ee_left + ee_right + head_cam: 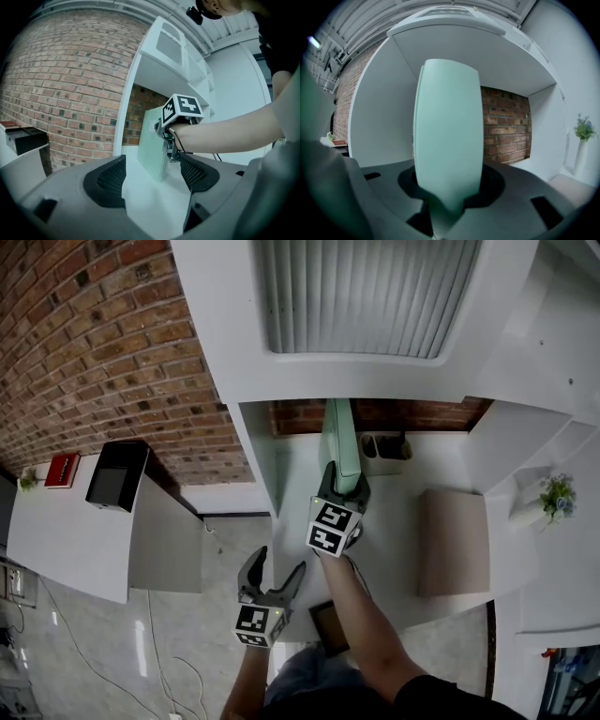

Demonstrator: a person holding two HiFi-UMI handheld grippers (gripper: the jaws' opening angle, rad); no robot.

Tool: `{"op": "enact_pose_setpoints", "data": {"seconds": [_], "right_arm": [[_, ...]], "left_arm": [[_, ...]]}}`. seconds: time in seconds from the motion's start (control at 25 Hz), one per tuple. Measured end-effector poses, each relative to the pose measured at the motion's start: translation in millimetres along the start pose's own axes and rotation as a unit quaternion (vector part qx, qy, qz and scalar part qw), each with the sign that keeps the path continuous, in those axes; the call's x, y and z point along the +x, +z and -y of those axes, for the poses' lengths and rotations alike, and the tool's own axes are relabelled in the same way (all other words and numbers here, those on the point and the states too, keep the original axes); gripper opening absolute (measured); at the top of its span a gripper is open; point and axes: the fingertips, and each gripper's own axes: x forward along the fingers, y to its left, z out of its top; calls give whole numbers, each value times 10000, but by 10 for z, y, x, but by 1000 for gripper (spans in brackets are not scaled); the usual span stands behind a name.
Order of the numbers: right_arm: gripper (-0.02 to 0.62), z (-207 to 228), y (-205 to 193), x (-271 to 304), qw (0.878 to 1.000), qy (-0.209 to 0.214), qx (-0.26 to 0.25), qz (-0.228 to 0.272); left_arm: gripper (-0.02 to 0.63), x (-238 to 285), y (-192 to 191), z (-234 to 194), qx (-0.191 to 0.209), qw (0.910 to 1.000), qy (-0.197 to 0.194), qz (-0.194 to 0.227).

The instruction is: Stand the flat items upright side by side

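At the far left, by the brick wall (84,352), a low white cabinet (56,540) carries a red box (62,470) and a black box (117,474). Inside the white alcove, the pale green board (337,442) stands on edge close to the left side panel (258,460). A small holder (384,454) sits just to its right against the brick back. Farther right a tan board (453,540) lies flat, and a vase of flowers (555,498) stands at the far right. The counter (394,512) is white and the floor (169,652) glossy grey. The left gripper (279,568) hangs low near the counter's front left corner, fingers spread with nothing between them. The right gripper (343,486), forearm stretched forward, has its fingers pinching the pale green board's near edge.
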Motion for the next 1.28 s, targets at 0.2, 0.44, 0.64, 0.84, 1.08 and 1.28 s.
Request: {"op": "enact_pose_setpoints", "data": {"seconds": [0.2, 0.44, 0.64, 0.84, 1.08, 1.28], "right_arm": [[186, -20, 19, 51, 9999, 118, -14, 94], [199, -38, 12, 54, 9995, 313, -23, 29], [238, -52, 31, 23, 9988, 495, 19, 18], [284, -103, 109, -62, 9967, 783, 1, 203], [288, -111, 171, -286, 9924, 1147, 102, 424], [288, -55, 202, -570, 9886, 1377, 145, 589]], "left_arm": [[356, 9, 22, 13, 16, 10000, -6, 65], [356, -10, -17, 27, -12, 10000, -10, -5], [356, -24, 20, 60, -5, 10000, -3, 30], [356, -44, 36, 97, 6, 10000, -3, 49], [356, -79, 91, 155, 42, 9999, -11, 155], [356, -105, 127, 242, 63, 9998, -46, 174]]}}
